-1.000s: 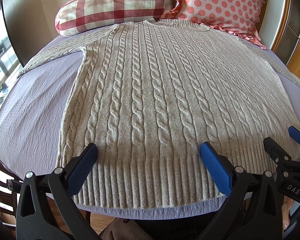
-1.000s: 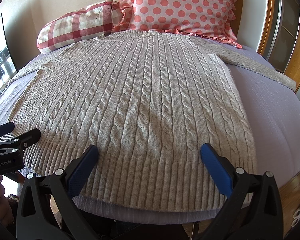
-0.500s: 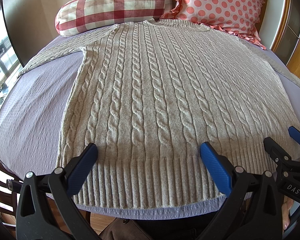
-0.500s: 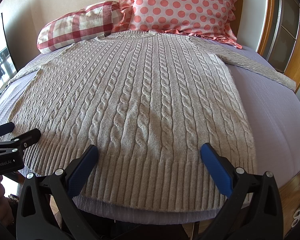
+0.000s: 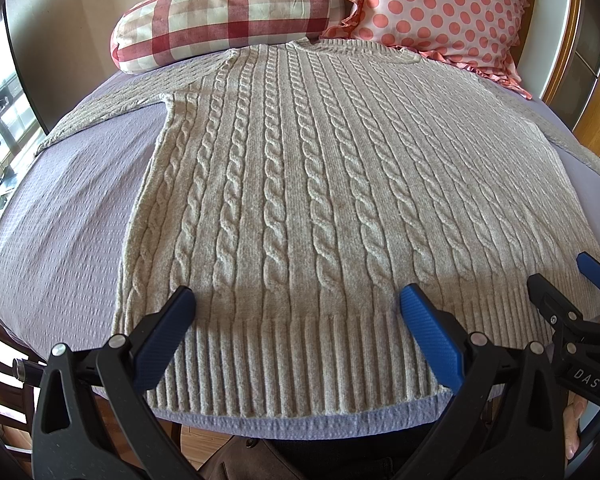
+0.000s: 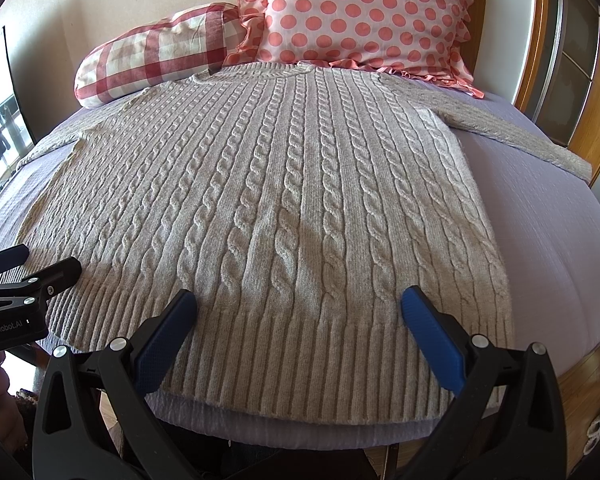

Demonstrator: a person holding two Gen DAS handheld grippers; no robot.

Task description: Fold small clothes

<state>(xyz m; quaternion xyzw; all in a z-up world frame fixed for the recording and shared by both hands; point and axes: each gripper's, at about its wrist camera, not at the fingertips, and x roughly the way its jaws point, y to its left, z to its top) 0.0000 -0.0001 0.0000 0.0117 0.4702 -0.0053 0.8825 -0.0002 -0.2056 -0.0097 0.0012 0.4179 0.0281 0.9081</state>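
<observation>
I see sweater (image 5: pixel 332 208) flat, face up on bed (image 5: pixel 64 216), sleeves spread, no fold made. Left hand-held gripper (image 5: pixel 296 312) and right hand-held gripper (image 6: pixel 300 312) gape over hem, gripping nothing. All folding remains.

I see a pale grey cable-knit sweater (image 5: pixel 320 200) on lavender bedding (image 5: pixel 68 216), a red-and-cream checked bolster (image 5: pixel 224 12), a pink cushion (image 5: pixel 452 12) with coral dots, and my blue pads (image 5: pixel 164 340).
</observation>
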